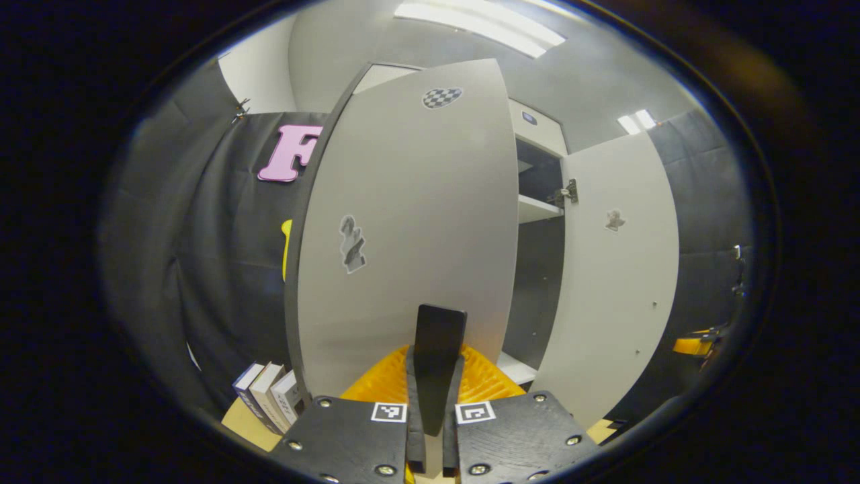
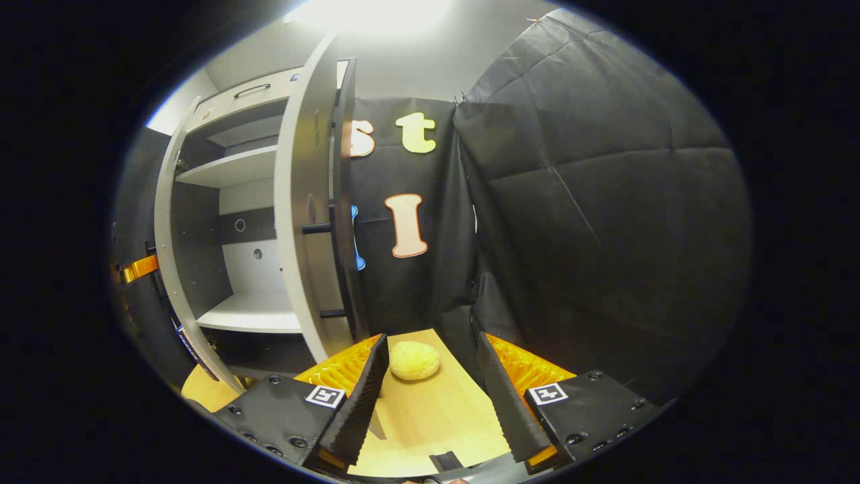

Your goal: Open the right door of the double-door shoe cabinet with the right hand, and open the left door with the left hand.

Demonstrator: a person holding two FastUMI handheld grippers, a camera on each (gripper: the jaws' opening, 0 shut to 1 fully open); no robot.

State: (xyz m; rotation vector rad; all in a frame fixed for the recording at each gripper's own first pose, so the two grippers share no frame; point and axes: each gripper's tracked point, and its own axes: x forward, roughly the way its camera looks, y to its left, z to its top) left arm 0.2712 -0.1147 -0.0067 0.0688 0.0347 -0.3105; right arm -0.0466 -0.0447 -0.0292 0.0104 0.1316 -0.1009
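Observation:
In the left gripper view the cabinet's grey left door (image 1: 416, 222) stands swung open right in front of me. My left gripper (image 1: 433, 410) is shut on the left door's black handle (image 1: 440, 336), which rises between its fingers. Farther right the right door (image 1: 618, 269) also stands open, with a shelf (image 1: 537, 210) showing between the two. In the right gripper view the right door (image 2: 302, 202) is seen nearly edge-on with its black handle bar (image 2: 342, 202) on the outer face. My right gripper (image 2: 437, 396) is open, just to the right of that door and holding nothing.
Several books (image 1: 269, 393) stand at the foot of the left door. A pale round bun-like thing (image 2: 414, 359) lies on the wooden tabletop (image 2: 430, 417) ahead of my right gripper. Black cloth walls close in on the right. The left door's edge (image 2: 164, 255) shows at the far left.

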